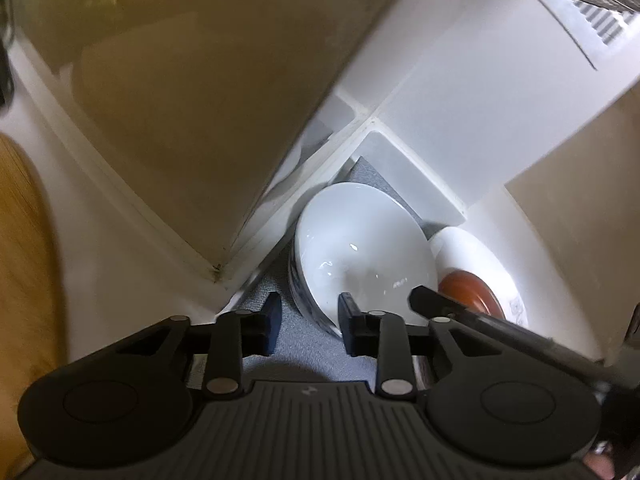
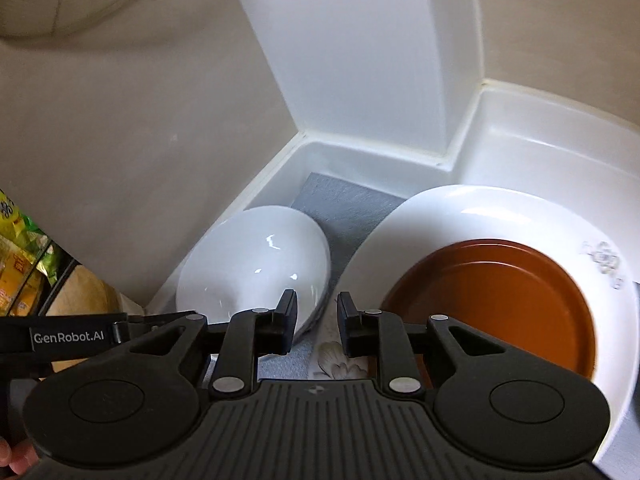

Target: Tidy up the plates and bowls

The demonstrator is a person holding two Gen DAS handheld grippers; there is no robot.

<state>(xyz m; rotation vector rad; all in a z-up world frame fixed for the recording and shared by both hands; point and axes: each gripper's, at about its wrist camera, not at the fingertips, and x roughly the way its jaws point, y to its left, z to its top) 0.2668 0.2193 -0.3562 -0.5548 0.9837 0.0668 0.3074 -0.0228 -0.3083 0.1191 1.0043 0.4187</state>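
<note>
A white bowl (image 1: 364, 248) with a blue pattern outside stands on a grey mat (image 1: 304, 344) inside a white cabinet shelf. My left gripper (image 1: 308, 322) is open, its jaws straddling the bowl's near rim without closing. To the right lies a large white plate (image 1: 476, 248) with a brown plate (image 1: 468, 288) on top. In the right wrist view the bowl (image 2: 252, 264) is at left, the white plate (image 2: 460, 216) and brown plate (image 2: 492, 300) at right. My right gripper (image 2: 316, 328) is open and empty, above the mat between them.
The white cabinet walls (image 2: 360, 60) and a beige door (image 1: 180, 92) close in the shelf. A divider post (image 1: 360, 128) stands behind the bowl. The right gripper's finger (image 1: 432, 300) reaches in beside the brown plate. Snack packets (image 2: 20, 264) show at far left.
</note>
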